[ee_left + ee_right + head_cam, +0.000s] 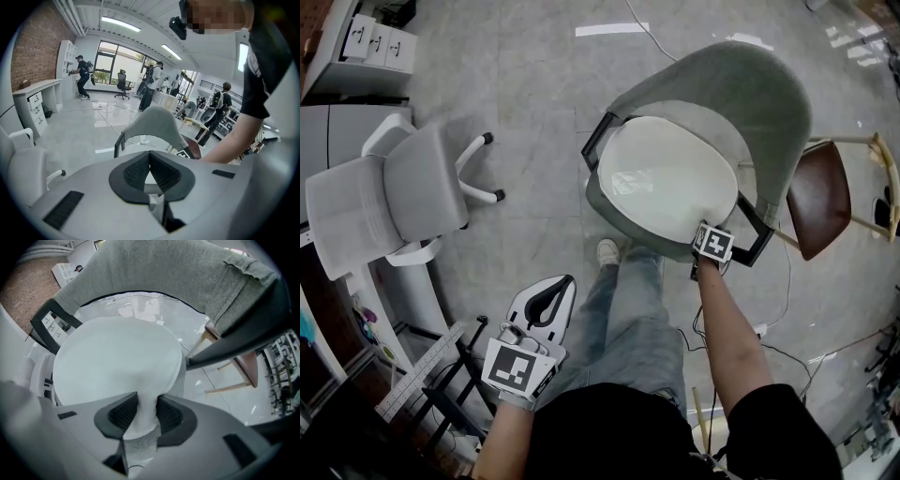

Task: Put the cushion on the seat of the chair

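A white oval cushion lies on the seat of the grey-green armchair, whose black arm frames stand on either side. My right gripper points steeply down at the cushion's near right edge. In the right gripper view its pads pinch a fold of the cushion at the right gripper, with the chair back behind. My left gripper hangs low at the left, away from the chair. Nothing is in the left gripper, and its pads meet at the tips.
A white office chair stands at the left, with white drawers behind it. A brown wooden chair sits close to the armchair's right side. Cables run over the floor. The person's legs stand before the seat. Other people are far off.
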The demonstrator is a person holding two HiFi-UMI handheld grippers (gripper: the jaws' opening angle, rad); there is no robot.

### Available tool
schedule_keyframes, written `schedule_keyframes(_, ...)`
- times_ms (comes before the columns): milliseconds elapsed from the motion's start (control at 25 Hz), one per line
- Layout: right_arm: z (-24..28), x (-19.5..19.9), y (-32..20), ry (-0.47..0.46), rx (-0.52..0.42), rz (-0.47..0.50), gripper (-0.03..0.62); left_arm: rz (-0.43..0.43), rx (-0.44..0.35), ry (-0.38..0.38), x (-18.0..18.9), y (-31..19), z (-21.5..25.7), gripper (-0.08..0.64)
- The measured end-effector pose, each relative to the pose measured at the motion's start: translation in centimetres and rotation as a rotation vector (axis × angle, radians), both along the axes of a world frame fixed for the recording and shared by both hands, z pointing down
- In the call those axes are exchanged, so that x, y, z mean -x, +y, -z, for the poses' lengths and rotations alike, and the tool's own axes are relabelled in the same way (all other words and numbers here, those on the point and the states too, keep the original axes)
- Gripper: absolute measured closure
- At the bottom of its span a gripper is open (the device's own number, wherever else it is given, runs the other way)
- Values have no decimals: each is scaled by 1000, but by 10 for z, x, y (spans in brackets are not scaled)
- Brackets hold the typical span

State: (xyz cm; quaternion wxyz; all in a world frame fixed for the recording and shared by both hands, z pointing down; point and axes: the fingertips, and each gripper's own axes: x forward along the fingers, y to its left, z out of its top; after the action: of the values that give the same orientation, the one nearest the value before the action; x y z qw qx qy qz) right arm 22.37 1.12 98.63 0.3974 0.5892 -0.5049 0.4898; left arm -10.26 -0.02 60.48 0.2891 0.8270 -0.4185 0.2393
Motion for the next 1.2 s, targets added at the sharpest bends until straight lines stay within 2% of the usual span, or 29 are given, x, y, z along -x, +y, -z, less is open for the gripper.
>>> schedule_keyframes(360, 10, -9, 2, 67, 2, -68, 427, 4, -31, 1, 11, 2, 10, 549)
schedule_keyframes(400, 10, -11, 4, 67, 6, -81, 393, 8, -34, 3, 13, 2, 12, 549)
schedule_keyframes(440, 10, -12, 5, 61, 11, -89, 308, 11, -38, 6, 15, 2, 13, 549)
schedule_keyframes(480, 11, -10, 5, 44, 12, -88, 290, 13, -41, 7, 17, 2, 15, 549)
schedule_keyframes(560, 13, -2, 4, 5, 7, -67, 287, 15, -47, 10, 19, 3, 17, 549)
schedule_keyframes(840, 36, -2, 0, 49, -6, 5, 287, 19, -86, 25, 20, 2, 30, 548)
schedule_keyframes(1040, 64, 22, -11, -4, -45, 70, 288, 33, -113, -2, 29, 0, 37, 548)
schedule_keyframes(1160, 89, 34, -27, -26, -107, 91, 354, 33, -134, -1, 29, -2, 46, 549)
schedule_keyframes(1200, 100, 38, -35, -34, -138, 97, 401, 34, -144, 2, 30, -5, 50, 549)
